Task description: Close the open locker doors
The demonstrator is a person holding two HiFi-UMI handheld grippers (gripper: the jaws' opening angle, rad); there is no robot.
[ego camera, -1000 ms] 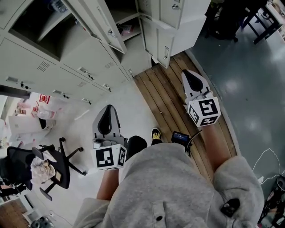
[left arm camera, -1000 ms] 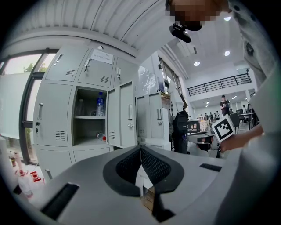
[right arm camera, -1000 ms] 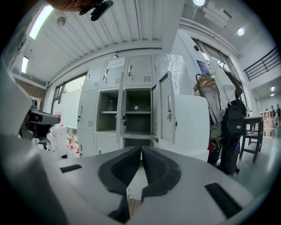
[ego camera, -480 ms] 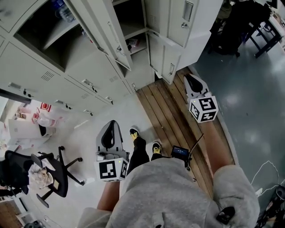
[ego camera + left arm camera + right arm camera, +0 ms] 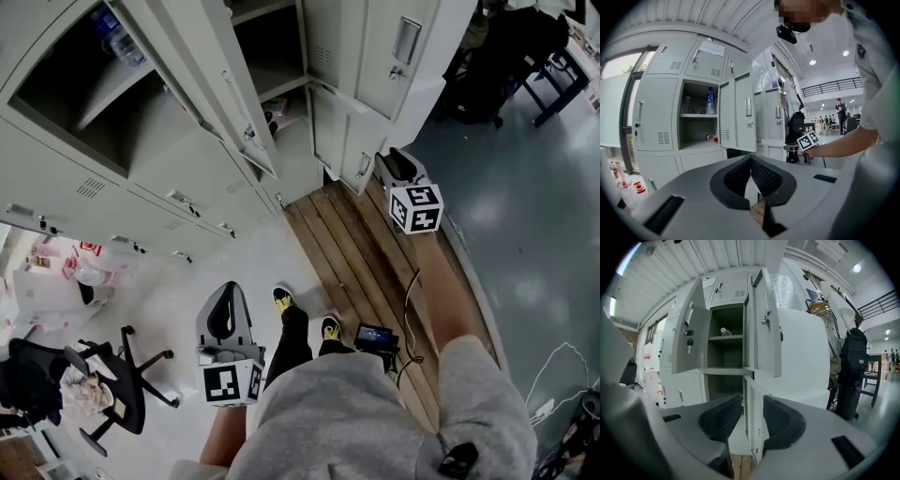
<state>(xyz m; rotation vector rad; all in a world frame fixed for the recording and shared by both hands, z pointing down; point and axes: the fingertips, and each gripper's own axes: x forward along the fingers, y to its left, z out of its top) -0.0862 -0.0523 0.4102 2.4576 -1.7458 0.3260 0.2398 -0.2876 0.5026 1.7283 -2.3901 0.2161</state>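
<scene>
Right tongs: apart, just been opening; edge of lower locker door between pads, not gripped. Left tongs: closed, empty. Upper locker door: open.

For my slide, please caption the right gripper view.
Right gripper, jaws just opened, edge of a grey metal locker door between them.

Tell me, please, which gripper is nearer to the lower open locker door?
Right. The right gripper is at the door, whose edge stands between its jaws, which have just been opening. The left gripper hangs back over the floor, well away.
</scene>
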